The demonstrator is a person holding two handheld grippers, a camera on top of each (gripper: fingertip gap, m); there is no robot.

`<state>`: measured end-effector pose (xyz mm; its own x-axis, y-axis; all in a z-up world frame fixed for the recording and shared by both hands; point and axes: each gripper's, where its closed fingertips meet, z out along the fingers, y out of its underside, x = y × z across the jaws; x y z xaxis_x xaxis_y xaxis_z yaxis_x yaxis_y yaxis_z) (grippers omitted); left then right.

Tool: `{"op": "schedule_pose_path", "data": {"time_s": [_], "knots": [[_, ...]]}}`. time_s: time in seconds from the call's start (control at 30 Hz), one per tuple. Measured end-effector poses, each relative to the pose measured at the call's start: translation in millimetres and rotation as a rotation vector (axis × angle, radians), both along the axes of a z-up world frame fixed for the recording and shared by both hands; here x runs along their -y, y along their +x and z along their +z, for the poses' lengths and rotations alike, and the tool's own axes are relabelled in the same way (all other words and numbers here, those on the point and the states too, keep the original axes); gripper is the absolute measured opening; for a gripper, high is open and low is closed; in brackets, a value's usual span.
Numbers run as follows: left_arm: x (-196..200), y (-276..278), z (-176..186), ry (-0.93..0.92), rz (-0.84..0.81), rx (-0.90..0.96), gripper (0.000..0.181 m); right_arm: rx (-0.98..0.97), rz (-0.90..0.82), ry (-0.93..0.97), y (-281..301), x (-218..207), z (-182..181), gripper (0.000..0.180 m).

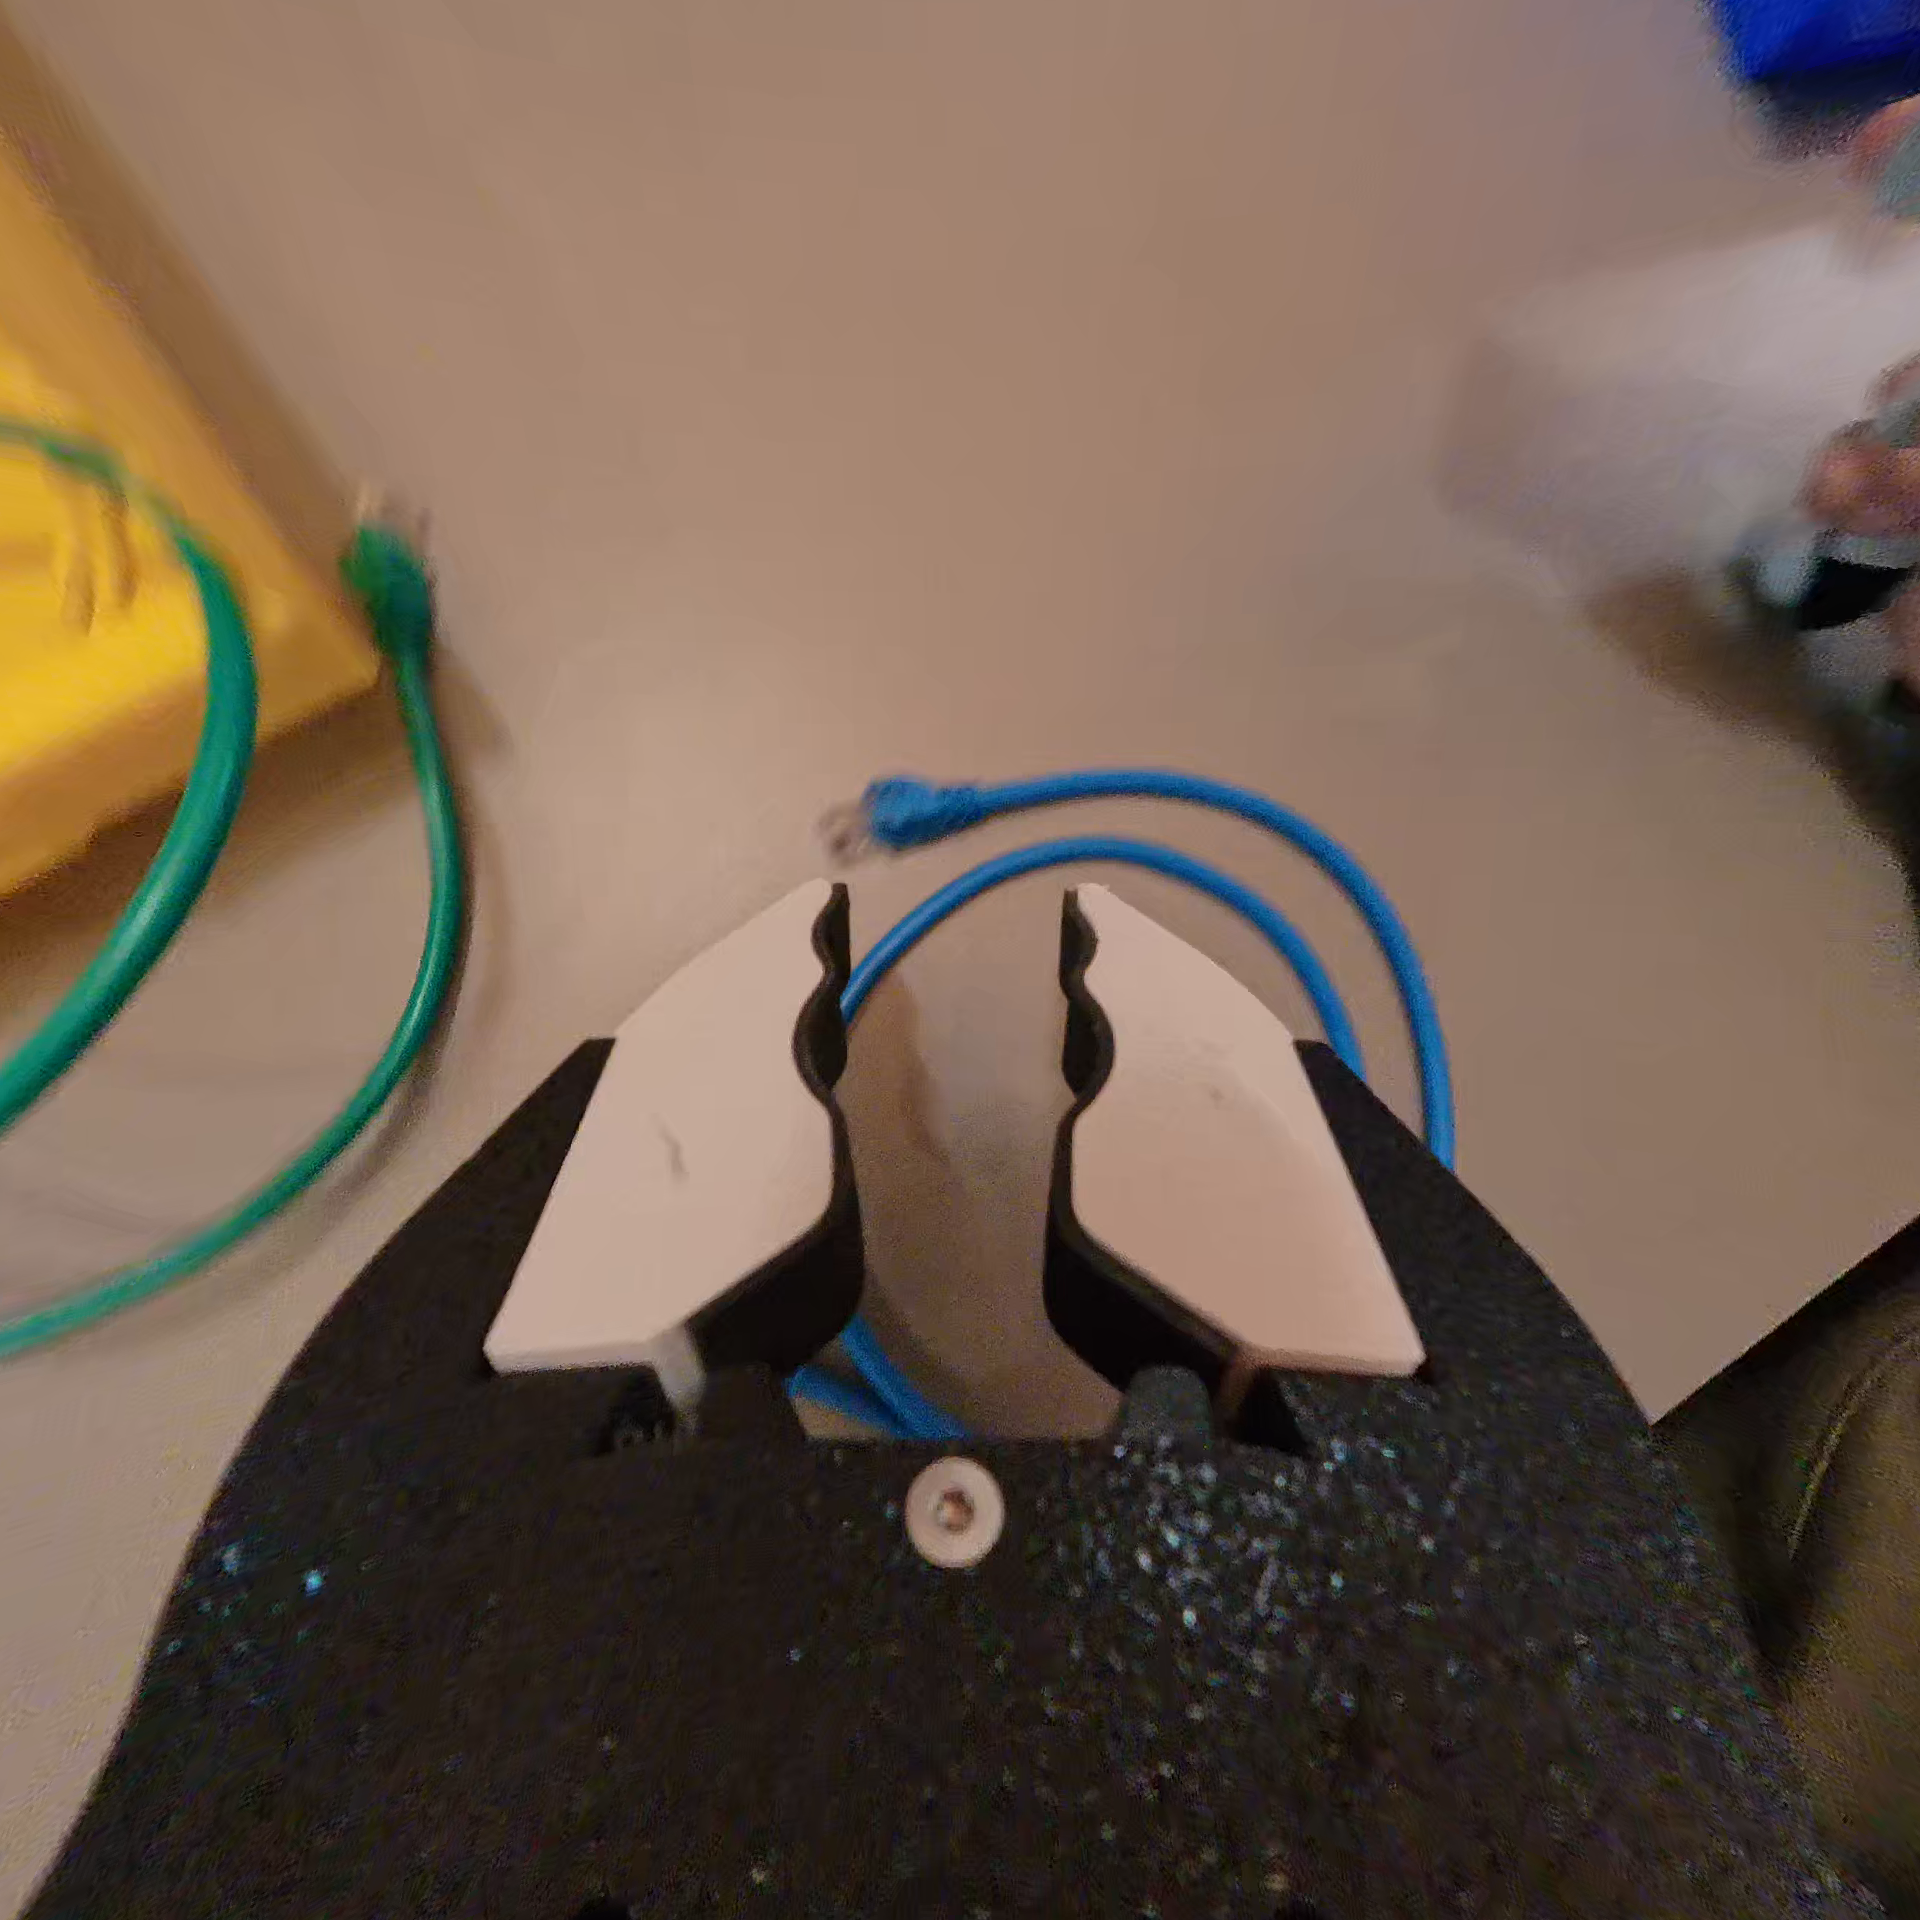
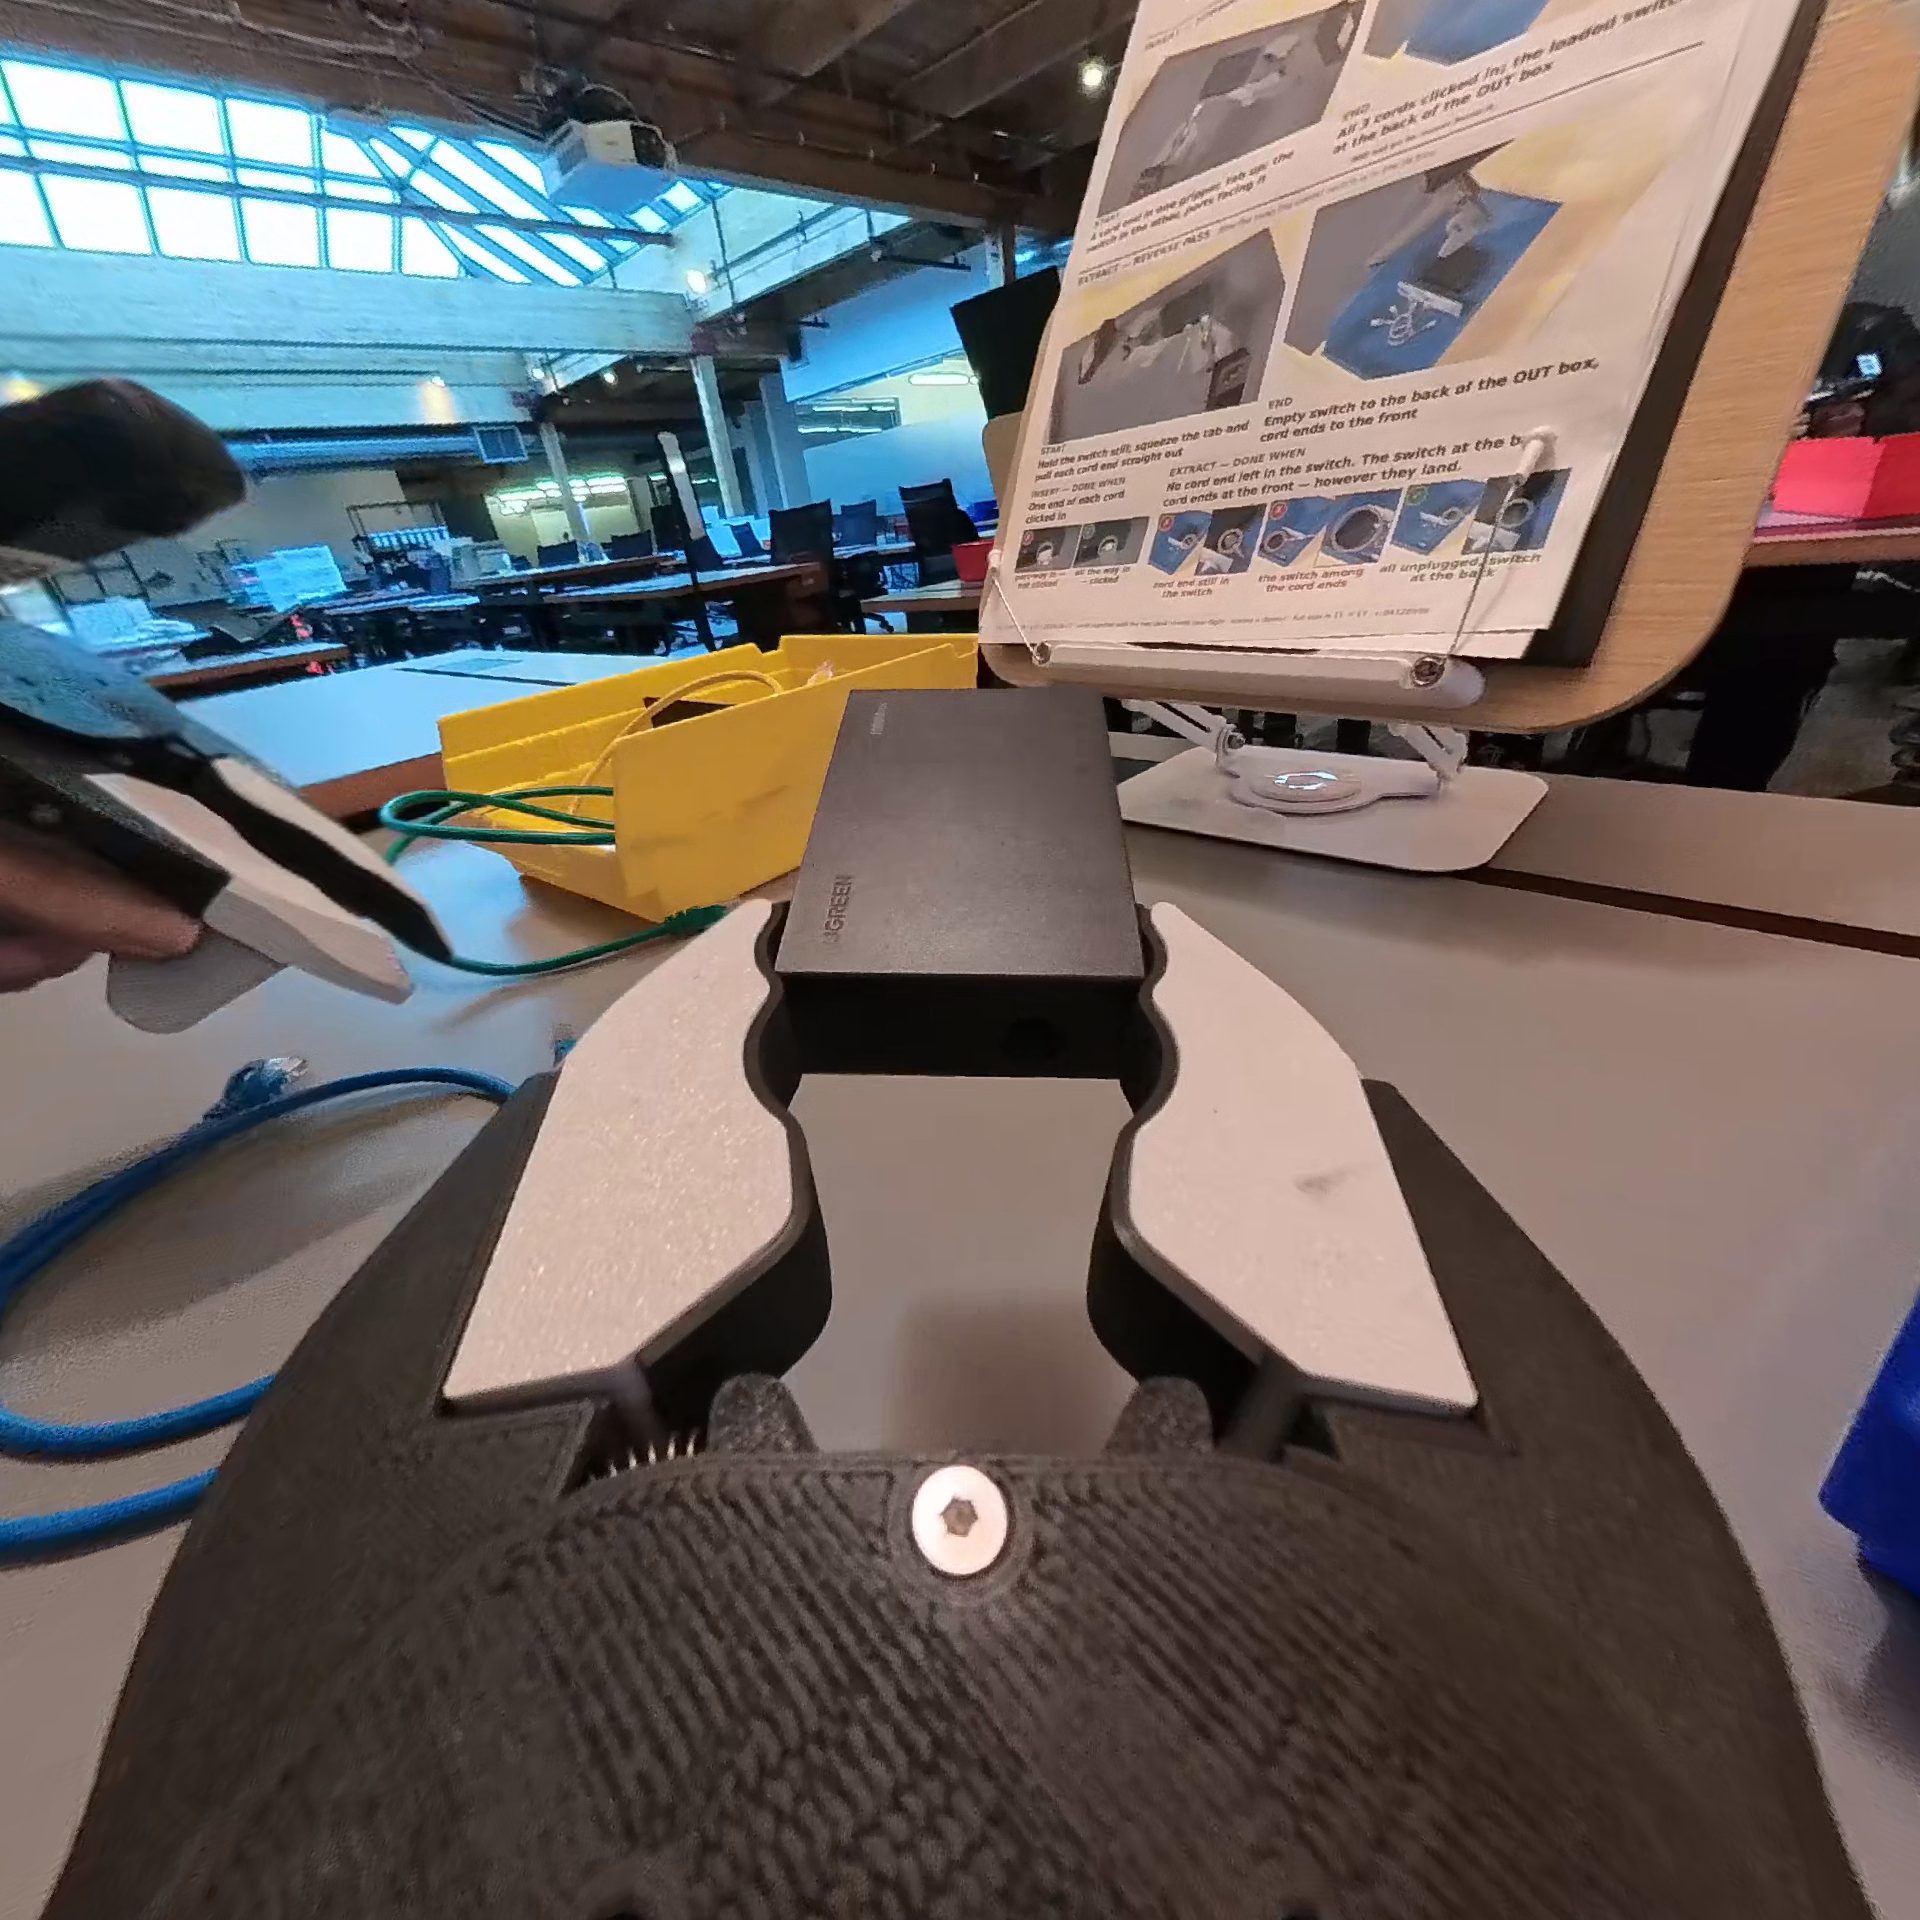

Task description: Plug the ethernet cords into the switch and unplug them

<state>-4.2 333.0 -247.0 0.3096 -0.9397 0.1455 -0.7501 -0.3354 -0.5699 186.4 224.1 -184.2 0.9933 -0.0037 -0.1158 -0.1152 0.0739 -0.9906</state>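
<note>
In the right wrist view my right gripper (image 2: 961, 935) is shut on the near end of the black switch (image 2: 966, 831) and holds it flat above the table. In the left wrist view my left gripper (image 1: 954, 894) is open and empty, hovering over the looped blue ethernet cord (image 1: 1226, 831). The blue plug (image 1: 904, 816) lies just beyond the fingertips. A green ethernet cord (image 1: 416, 831) lies to the left with its plug (image 1: 390, 582) by the yellow bin (image 1: 94, 665). The left gripper also shows in the right wrist view (image 2: 343, 935), above the blue cord (image 2: 156, 1164).
The yellow bin (image 2: 727, 769) stands behind the switch with a pale cord (image 2: 665, 707) in it and the green cord (image 2: 499, 810) trailing out. A stand holding an instruction sheet (image 2: 1330, 343) is at the back right. A blue bin's corner (image 2: 1881, 1455) is at the right edge.
</note>
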Motion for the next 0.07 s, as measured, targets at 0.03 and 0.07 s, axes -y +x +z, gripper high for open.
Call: {"op": "schedule_pose_path", "data": {"time_s": [0.03, 0.07], "knots": [[-3.9, -8.8, -4.9, -0.011, 0.045, -0.02, 0.038, 0.012, 0.003, -0.002, -1.6, -0.4, -0.1, 0.062], [-6.4, -14.9, -8.5, -0.027, 0.079, -0.023, 0.038, 0.023, 0.004, -0.001, -3.0, -0.4, 0.1, 0.062]]}}
